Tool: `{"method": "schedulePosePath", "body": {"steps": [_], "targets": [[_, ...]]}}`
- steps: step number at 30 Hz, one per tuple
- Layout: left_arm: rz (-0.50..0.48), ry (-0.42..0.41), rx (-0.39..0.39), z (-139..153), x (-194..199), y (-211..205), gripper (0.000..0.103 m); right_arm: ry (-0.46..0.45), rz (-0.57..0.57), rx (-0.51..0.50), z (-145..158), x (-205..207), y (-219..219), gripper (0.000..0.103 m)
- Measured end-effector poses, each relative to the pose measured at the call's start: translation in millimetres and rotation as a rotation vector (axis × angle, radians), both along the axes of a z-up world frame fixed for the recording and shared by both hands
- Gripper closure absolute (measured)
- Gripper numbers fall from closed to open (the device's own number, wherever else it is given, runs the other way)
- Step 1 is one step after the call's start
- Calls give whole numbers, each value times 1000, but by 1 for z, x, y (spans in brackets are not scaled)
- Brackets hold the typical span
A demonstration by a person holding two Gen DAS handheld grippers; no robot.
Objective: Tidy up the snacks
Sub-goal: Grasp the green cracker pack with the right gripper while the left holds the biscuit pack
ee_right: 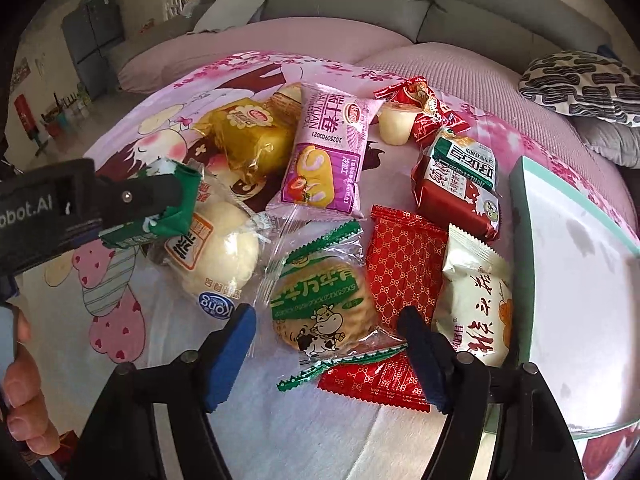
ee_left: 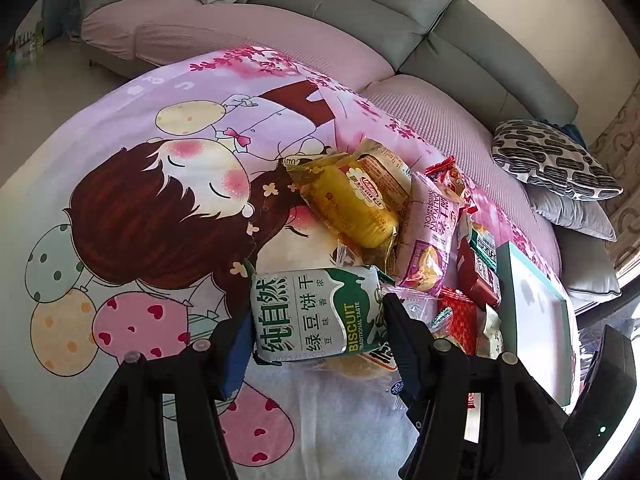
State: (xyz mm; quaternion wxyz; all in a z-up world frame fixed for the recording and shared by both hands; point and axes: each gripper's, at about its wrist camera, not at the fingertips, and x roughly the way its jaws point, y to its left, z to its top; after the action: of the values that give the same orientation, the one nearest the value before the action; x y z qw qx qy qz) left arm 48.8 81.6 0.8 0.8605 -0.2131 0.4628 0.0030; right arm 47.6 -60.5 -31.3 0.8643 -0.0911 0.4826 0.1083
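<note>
My left gripper (ee_left: 316, 322) is shut on a green-and-white biscuit pack (ee_left: 304, 304), held just above the pink cartoon cloth (ee_left: 140, 208). The right wrist view shows that gripper (ee_right: 176, 204) from the side, clamping the pack (ee_right: 180, 220). My right gripper (ee_right: 326, 320) stands open over a round cracker packet (ee_right: 320, 304) with green zigzag edges. The packet lies between the blue pads (ee_right: 230, 344), which do not press on it. Around it lie a red patterned packet (ee_right: 404, 264), a white packet (ee_right: 476, 304) and a wrapped bun (ee_right: 224, 256).
A white tray with a teal rim (ee_right: 576, 264) lies at the right edge of the cloth. Farther back are a yellow cake packet (ee_right: 248, 136), a pink Swiss roll packet (ee_right: 328, 152) and a red-and-green pack (ee_right: 460, 188). A sofa and cushions stand behind. A hand (ee_right: 24, 392) shows at lower left.
</note>
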Motion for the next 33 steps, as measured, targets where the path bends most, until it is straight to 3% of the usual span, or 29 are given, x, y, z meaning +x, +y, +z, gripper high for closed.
{"method": "schedulePosePath", "body": {"steps": [10,25,30,33], "targets": [[18,11,4,-3,1,3,40,-23,-18,-17,10,-3,-10,27],[20,8,6,-2,1,3,40,-71,52,-183,-1,-3,12,27],[20,7,9,-2,1,2,40,-95,59,-189,-5,7,10,27],[19,7,13,-2,2,2,40,-87,43,-142,-5,13,5,30]]}}
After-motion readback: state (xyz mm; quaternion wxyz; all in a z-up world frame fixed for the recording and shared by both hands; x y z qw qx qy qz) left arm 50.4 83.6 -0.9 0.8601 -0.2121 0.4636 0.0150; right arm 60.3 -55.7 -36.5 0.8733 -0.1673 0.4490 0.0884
